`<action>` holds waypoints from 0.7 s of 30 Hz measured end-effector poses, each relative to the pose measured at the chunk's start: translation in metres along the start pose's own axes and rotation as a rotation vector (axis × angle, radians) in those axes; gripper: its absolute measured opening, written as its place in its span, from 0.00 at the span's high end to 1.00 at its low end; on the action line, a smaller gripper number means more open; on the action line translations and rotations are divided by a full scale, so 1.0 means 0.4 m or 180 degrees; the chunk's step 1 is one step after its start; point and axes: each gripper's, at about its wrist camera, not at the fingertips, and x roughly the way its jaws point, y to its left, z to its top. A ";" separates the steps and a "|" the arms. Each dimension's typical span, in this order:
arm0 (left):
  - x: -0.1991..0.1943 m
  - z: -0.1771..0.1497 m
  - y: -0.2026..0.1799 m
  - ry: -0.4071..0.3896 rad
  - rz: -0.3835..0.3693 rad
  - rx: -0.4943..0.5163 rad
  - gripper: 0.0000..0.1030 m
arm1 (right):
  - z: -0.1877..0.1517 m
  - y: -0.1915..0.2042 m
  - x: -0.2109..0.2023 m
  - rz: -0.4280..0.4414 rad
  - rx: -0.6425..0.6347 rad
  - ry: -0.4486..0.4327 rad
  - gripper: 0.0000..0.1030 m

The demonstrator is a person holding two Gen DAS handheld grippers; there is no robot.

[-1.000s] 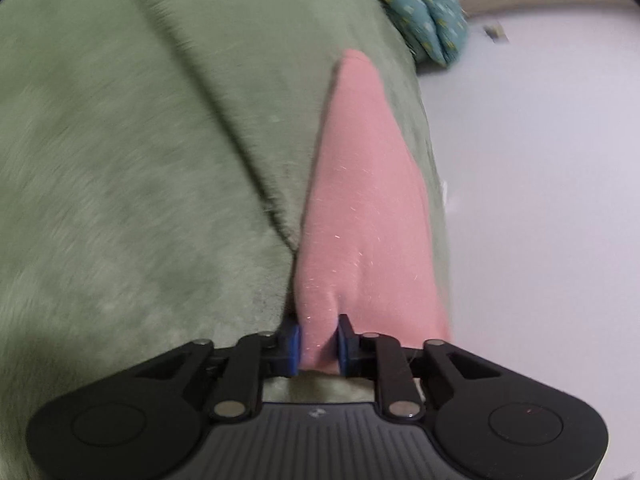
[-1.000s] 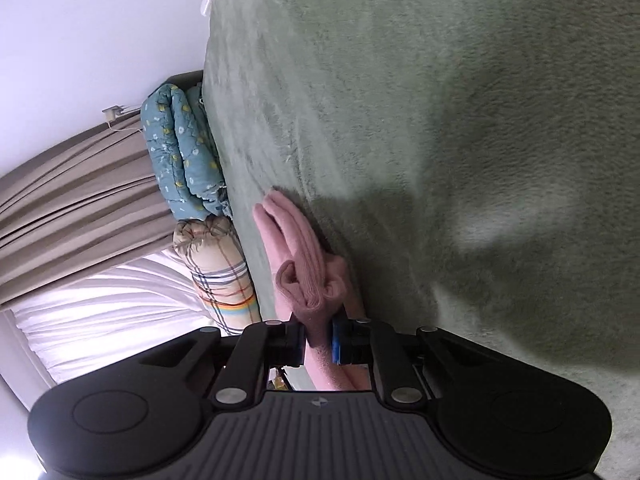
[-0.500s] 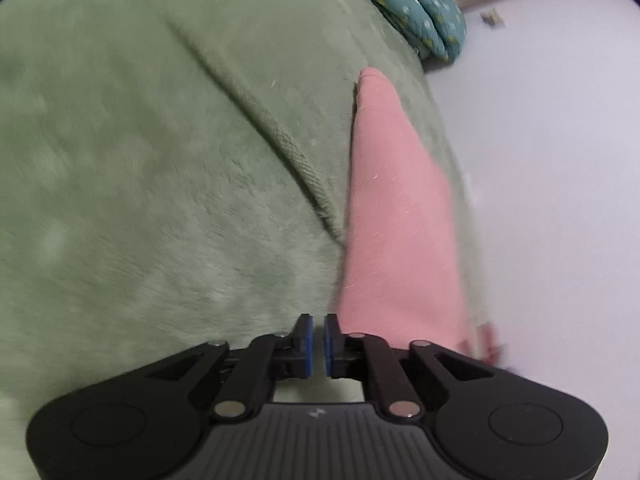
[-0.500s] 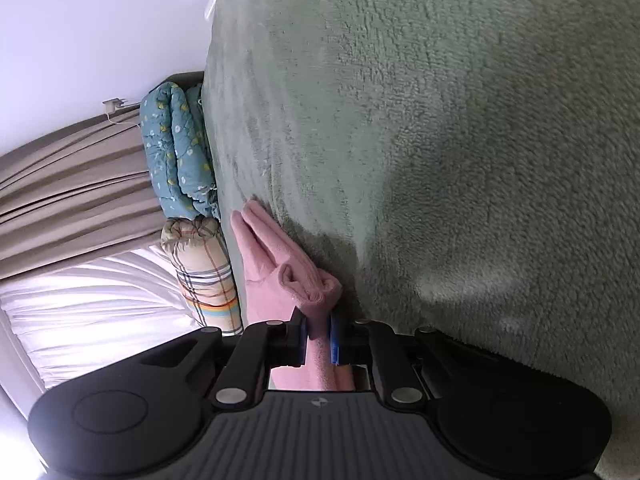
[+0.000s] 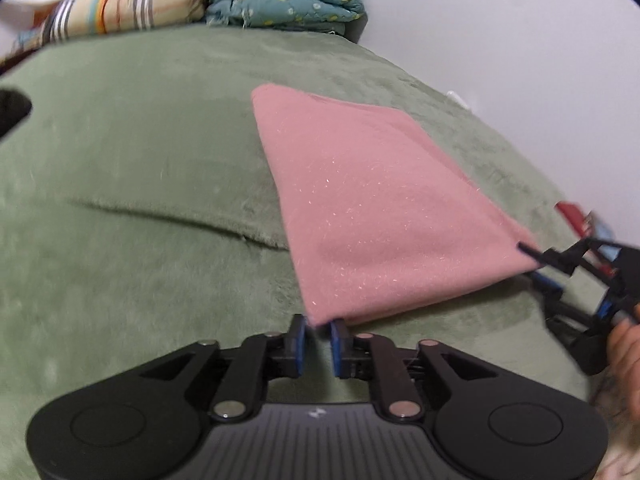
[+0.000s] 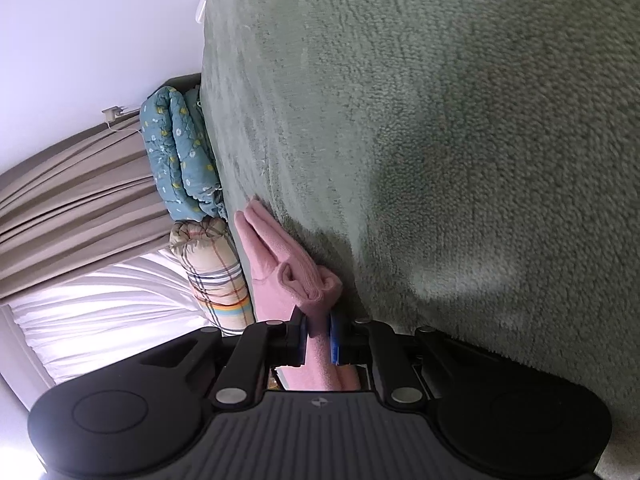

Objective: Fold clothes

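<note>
A folded pink garment (image 5: 380,216) lies flat on the green fleece blanket (image 5: 140,160). Its near corner sits right at the tips of my left gripper (image 5: 318,328), whose jaws are opening; the pads stand apart and do not press the fabric. My right gripper (image 5: 536,268) pinches the garment's right corner. In the right wrist view that gripper (image 6: 319,332) is shut on a bunched fold of the pink garment (image 6: 280,264), low against the blanket (image 6: 440,120).
A teal quilt (image 5: 280,0) and a plaid pillow (image 5: 120,0) are piled at the bed's far end. A white wall (image 5: 520,40) runs along the right. A hand (image 5: 624,344) holds the right gripper. Brown curtains (image 6: 72,192) hang behind.
My left gripper let go of the pink corner, shut empty, then rolled upright, rose and parted its jaws at that corner. The right gripper kept its hold and barely moved.
</note>
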 end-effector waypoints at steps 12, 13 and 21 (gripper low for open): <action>-0.031 -0.039 0.060 -0.0105 0.0390 -0.0547 0.98 | -0.002 0.006 0.007 -0.0035 -0.0025 -0.0023 0.90; -0.033 -0.041 0.084 -0.0098 0.0370 -0.0690 0.99 | -0.002 0.007 0.006 -0.0032 -0.0026 -0.0021 0.90; -0.057 0.033 0.204 -0.0150 -0.0869 -0.1499 0.44 | 0.029 0.083 -0.053 -0.0072 -0.0551 0.0104 0.80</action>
